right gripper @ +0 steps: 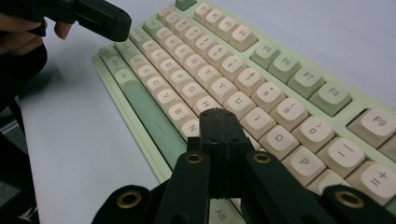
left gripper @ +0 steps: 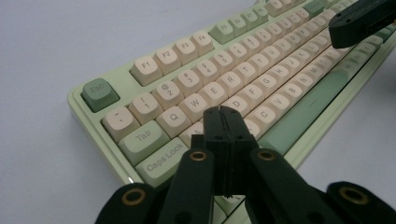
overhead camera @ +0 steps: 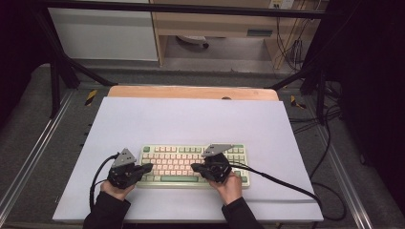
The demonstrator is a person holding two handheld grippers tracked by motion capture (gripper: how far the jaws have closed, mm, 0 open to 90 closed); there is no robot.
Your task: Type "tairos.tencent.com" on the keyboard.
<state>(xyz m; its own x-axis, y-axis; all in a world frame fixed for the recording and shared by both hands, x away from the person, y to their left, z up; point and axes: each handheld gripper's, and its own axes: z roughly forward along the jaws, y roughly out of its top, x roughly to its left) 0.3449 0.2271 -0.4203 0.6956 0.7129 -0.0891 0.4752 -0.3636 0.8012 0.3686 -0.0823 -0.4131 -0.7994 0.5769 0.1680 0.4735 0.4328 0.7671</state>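
A cream and pale green keyboard lies on the white tabletop near the front edge. My left gripper hovers over its left end, jaws pressed together with nothing between them. In the left gripper view the left gripper has its shut tips above the keyboard, near the A and S keys. My right gripper is over the right half, also shut and empty. In the right gripper view the right gripper points at the keyboard around the J and K keys.
The white table sheet stretches beyond the keyboard to a wooden strip at the back. Black cables trail from both grippers across the sheet. Dark frame bars and floor cables surround the table.
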